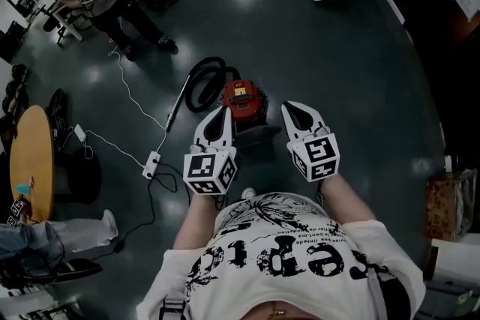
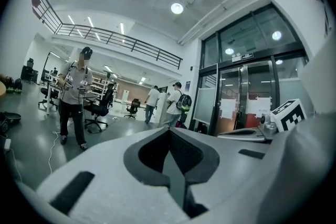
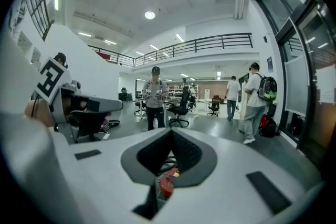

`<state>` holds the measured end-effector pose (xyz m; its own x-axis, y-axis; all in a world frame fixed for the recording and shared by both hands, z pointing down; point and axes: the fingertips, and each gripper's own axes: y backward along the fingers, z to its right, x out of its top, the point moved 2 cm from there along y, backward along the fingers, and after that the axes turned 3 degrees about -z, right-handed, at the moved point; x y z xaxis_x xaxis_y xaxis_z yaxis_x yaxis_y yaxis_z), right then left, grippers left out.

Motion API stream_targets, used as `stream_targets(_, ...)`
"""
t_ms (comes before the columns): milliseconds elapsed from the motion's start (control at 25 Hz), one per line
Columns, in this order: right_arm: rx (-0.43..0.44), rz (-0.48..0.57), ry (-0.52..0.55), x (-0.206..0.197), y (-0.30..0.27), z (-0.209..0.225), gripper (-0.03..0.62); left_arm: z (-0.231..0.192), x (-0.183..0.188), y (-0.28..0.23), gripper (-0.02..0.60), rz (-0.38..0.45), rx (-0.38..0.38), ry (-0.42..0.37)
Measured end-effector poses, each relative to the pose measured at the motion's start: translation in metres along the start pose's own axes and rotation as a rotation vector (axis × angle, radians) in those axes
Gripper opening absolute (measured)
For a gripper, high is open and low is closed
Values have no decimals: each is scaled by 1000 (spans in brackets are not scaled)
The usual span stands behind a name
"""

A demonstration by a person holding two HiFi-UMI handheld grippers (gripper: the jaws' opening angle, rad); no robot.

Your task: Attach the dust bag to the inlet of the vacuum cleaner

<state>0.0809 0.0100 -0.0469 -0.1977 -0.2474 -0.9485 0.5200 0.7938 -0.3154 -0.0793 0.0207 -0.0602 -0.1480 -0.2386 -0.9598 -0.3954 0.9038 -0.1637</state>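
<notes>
Hovering just short of the red vacuum cleaner (image 1: 244, 102) on the floor, the left gripper (image 1: 222, 118) and right gripper (image 1: 299, 116) flank it, jaws pressed together and empty, likely lining up an approach, with no dust bag in view.

Your head view is dim and bowed at its edges; pale glare patches lie on the glossy floor (image 1: 315, 64) beyond the vacuum cleaner (image 1: 244, 103). In both gripper views round ceiling lamps (image 2: 177, 8) burn bright, corners vignetted black.

Head cam looks steeply down on vacuum cleaner (image 1: 244, 103); gripper cams face fwd, sharing backpack person (image 2: 175, 105).
</notes>
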Motion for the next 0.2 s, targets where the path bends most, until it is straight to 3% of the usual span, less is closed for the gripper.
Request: stream_targets(200,-15,4,9,7,1,0,2,6,5,3,5,19,-21,1)
